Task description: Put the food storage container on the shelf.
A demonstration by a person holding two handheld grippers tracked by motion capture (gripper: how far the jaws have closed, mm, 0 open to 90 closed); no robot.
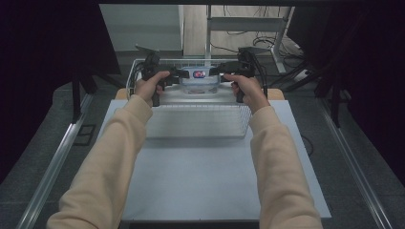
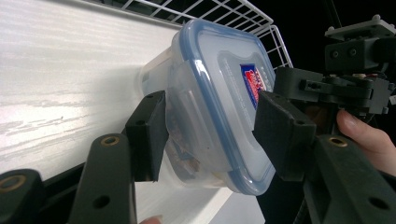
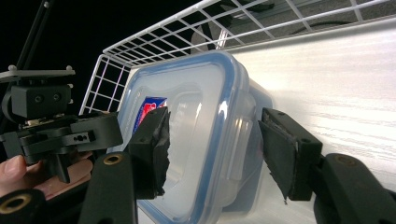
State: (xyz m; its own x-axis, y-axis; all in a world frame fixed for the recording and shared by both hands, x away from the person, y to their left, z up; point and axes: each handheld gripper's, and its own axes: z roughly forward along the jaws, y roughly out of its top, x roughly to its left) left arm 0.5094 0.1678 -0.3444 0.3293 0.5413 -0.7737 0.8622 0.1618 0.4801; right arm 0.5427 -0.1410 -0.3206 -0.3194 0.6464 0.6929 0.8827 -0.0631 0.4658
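**Holding one lidded box between two grippers over the basket**

Reaching forward from the near edge of the white table (image 1: 191, 191), two cream-sleeved arms carry a gripper each. The left gripper (image 2: 208, 135) has its jaws part open, straddling one short end of the clear box (image 2: 210, 116); the pads sit at lid and wall, though firm contact I cannot tell. The right gripper (image 3: 212, 149) does likewise at the opposite end — jaws apart, latch flap between them. The box hangs above the wire basket (image 1: 138, 67) at the table's far side, in front of a pale panel.

Risk, as I judge it: smooth plastic and loose pads — if either hand eases or the two pull unevenly, the box could tilt and drop, or a latch could pop.

Count: one box, one blue-sealed lid (image 3: 187, 140), one basket, two grippers.
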